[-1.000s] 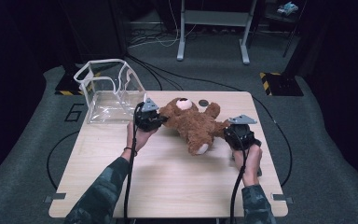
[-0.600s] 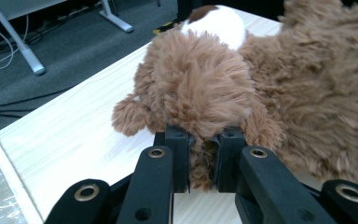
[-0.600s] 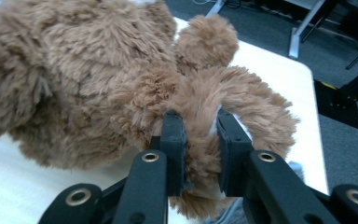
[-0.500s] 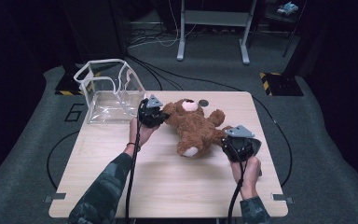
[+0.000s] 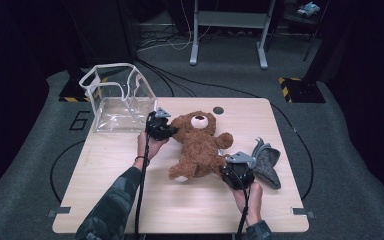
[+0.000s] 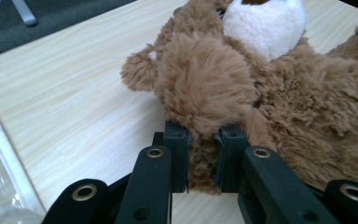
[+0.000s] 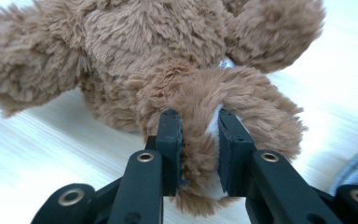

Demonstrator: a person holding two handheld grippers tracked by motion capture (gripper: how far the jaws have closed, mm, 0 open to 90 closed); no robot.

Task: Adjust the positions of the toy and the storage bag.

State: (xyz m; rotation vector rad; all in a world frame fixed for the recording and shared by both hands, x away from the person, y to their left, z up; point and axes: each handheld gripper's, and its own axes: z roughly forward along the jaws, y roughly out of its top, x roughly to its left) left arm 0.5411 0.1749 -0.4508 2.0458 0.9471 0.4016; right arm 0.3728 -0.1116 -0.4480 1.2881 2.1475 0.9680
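A brown teddy bear lies on its back in the middle of the wooden table, head toward the far edge. My left gripper is at the bear's left side, shut on a fluffy arm that bulges between its pads. My right gripper is at the bear's lower right, shut on a leg. Its jaws have just eased open a little, with the leg still pinched between them.
A clear plastic bag with white trim stands open at the table's far left corner. A grey folded fabric piece lies right of my right gripper. A small dark disc sits near the far edge. Cables trail toward the person.
The bear has been swung round and lowered, its legs now toward the near side. My right gripper moved nearer and leftward with the leg. The grey fabric has come into sight.
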